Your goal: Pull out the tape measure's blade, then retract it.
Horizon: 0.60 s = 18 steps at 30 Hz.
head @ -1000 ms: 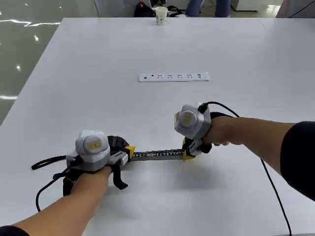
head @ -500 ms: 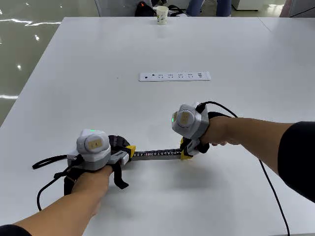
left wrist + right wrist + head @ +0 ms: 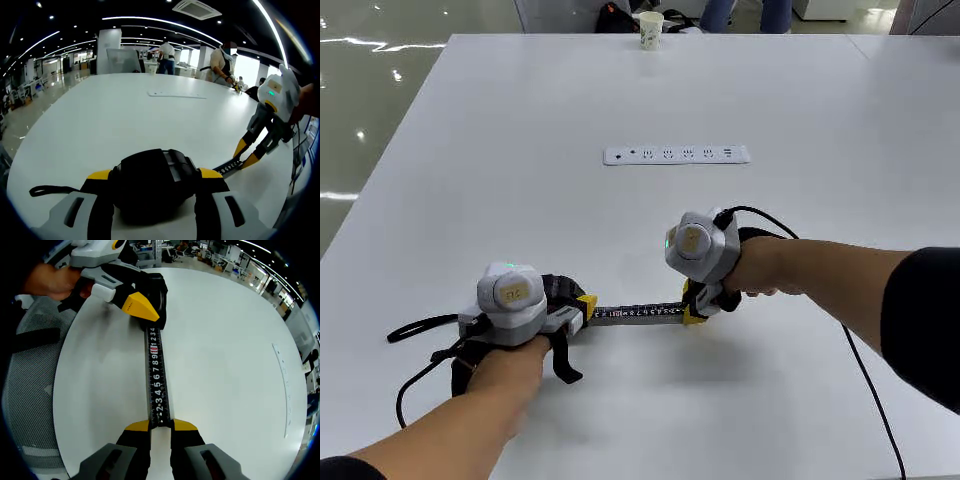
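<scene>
A person works at a white bench (image 3: pixel 520 150) with a pair of tongs in each hand, and a white power strip (image 3: pixel 676 155) lying flat on the bench serves as the landmark. Well apart from the strip, on the person's side of it and off to their left, sits the black tape measure (image 3: pixel 156 284). The left tongs (image 3: pixel 155 175) clamp its case, one yellow-tipped jaw pressed against each side. The blade (image 3: pixel 156 385) is pulled partway out and runs low over the bench from the case toward the person's right, ending on the near side of the strip, about level with its middle. There the right tongs (image 3: pixel 161 426) pinch the blade's free end between their yellow tips. The printed numbers climb from 2 beside the right tongs, past a red 10, toward the case. A black cable (image 3: pixel 870 370) trails from the right tongs back toward the person. Far beyond the strip, at the bench's far edge, stands a paper cup (image 3: pixel 650 30).
</scene>
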Tool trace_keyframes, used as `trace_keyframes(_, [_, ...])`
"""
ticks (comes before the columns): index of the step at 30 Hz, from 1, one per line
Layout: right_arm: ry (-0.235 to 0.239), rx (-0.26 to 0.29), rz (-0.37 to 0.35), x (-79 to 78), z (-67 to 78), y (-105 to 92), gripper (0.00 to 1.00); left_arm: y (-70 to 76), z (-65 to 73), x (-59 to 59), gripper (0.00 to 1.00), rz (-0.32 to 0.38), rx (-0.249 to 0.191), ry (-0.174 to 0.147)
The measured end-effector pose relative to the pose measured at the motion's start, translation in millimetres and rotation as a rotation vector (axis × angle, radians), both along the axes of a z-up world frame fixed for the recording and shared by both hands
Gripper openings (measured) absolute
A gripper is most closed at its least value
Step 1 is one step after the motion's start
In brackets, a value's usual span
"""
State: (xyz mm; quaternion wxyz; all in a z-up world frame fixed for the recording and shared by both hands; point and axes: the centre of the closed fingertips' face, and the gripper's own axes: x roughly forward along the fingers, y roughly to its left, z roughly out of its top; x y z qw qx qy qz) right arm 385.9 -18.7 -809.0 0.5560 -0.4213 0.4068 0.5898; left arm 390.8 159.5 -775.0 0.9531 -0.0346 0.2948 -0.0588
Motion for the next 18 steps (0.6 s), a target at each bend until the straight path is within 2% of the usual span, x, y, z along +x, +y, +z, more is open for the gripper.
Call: trace_keyframes(18, [0.0, 0.016, 0.002, -1.8, -1.3, 10.1, 0.11, -0.3, 0.0, -0.2, 0.61, 0.001, -0.001, 0.0])
